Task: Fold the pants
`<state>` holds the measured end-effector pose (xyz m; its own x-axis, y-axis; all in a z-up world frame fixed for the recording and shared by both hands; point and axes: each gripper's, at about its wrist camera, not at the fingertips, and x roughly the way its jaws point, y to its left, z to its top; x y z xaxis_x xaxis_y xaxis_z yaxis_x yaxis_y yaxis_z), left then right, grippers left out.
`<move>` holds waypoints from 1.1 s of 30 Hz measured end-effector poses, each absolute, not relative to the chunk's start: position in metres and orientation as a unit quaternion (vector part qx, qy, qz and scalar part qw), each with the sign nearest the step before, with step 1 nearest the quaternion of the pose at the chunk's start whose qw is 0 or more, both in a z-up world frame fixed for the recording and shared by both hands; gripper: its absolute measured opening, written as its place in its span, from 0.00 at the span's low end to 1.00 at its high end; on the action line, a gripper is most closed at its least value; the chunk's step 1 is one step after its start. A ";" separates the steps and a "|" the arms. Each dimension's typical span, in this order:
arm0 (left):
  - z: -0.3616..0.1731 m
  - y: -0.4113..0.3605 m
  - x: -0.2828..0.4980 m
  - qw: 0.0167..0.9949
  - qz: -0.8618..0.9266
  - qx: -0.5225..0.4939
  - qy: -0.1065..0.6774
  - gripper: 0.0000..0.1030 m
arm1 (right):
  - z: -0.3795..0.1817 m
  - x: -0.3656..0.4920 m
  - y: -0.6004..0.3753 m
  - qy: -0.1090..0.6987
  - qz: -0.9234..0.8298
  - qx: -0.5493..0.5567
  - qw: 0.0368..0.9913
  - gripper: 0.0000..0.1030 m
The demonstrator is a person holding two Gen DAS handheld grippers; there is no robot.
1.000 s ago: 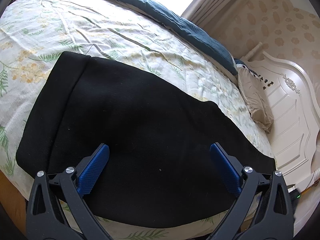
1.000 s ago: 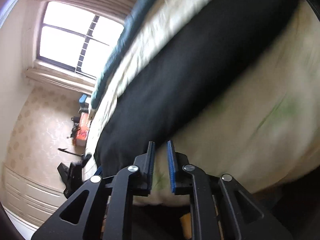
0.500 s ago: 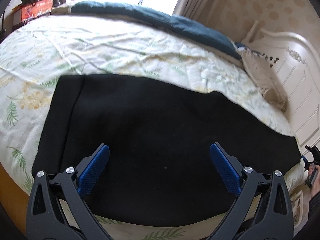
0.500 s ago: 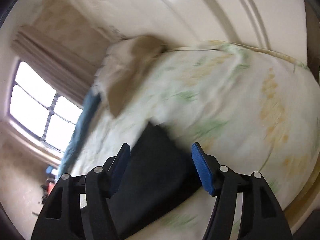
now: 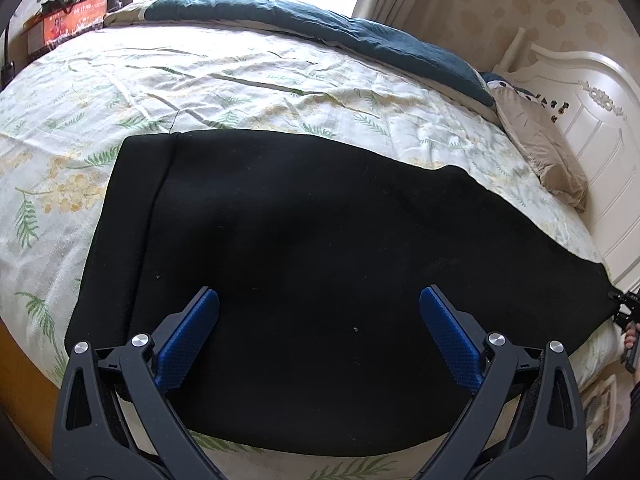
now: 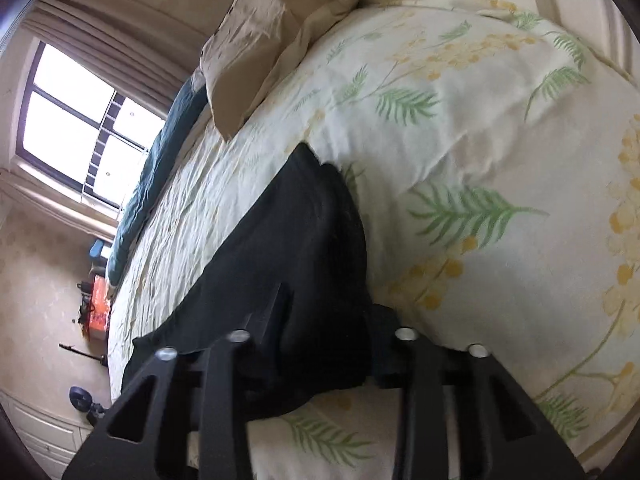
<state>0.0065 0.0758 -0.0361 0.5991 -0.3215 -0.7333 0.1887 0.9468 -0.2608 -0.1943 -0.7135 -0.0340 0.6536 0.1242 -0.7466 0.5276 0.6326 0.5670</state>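
While the black pants (image 5: 320, 264) lay flat along the near edge of the bed (image 5: 240, 76), waistband end to the left and leg ends to the right, the left gripper (image 5: 319, 322) hovered over their middle with its blue pads (image 5: 188, 340) spread wide and nothing between them. At the far right, the right gripper (image 6: 320, 320) was closing on the bunched leg end, cloth between its jaws. To fold well, that grip probably needed both leg layers caught together before lifting, then a low carry towards the waistband, so the cloth would not drag or twist. The floral sheet was wrinkled. Beyond it lay a dark teal blanket (image 5: 360, 28), a tan pillow (image 5: 548, 152), a white headboard (image 5: 600, 128) and a bright window (image 6: 76, 120).
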 end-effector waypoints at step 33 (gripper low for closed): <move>-0.035 0.086 0.005 0.887 -0.161 -0.108 0.419 0.97 | 0.039 -0.049 -0.390 0.390 0.093 0.259 0.879 0.25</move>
